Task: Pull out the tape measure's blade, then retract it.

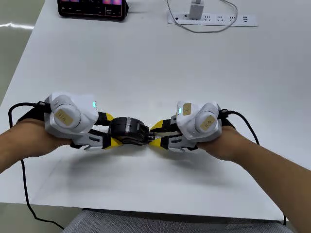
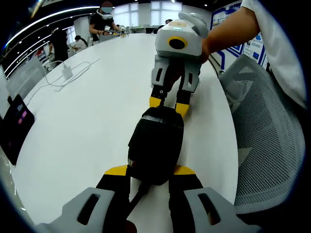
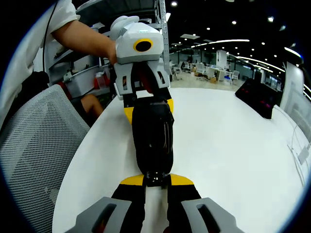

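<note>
A long white table (image 1: pixel 146 63) stands in an open office, with a power strip (image 1: pixel 218 19) and a dark, lit-up device (image 1: pixel 92 7) at its far edge. Near the front edge, the black tape measure (image 1: pixel 129 131) is caught between both claws. The left claw (image 1: pixel 112 130) is pressed onto the sides of its case. The right claw (image 1: pixel 156 136) pinches the opposite end, where the blade comes out. The yellow tips of the two claws are close together, with only the case between them.

The tape measure (image 1: pixel 129 131) lies on the table (image 1: pixel 146 63) between the left gripper (image 1: pixel 112 130) and the right gripper (image 1: pixel 156 136). Well behind the right gripper is a power strip (image 1: pixel 214 19). Behind the left is possibly a tablet (image 1: pixel 92 7).
</note>
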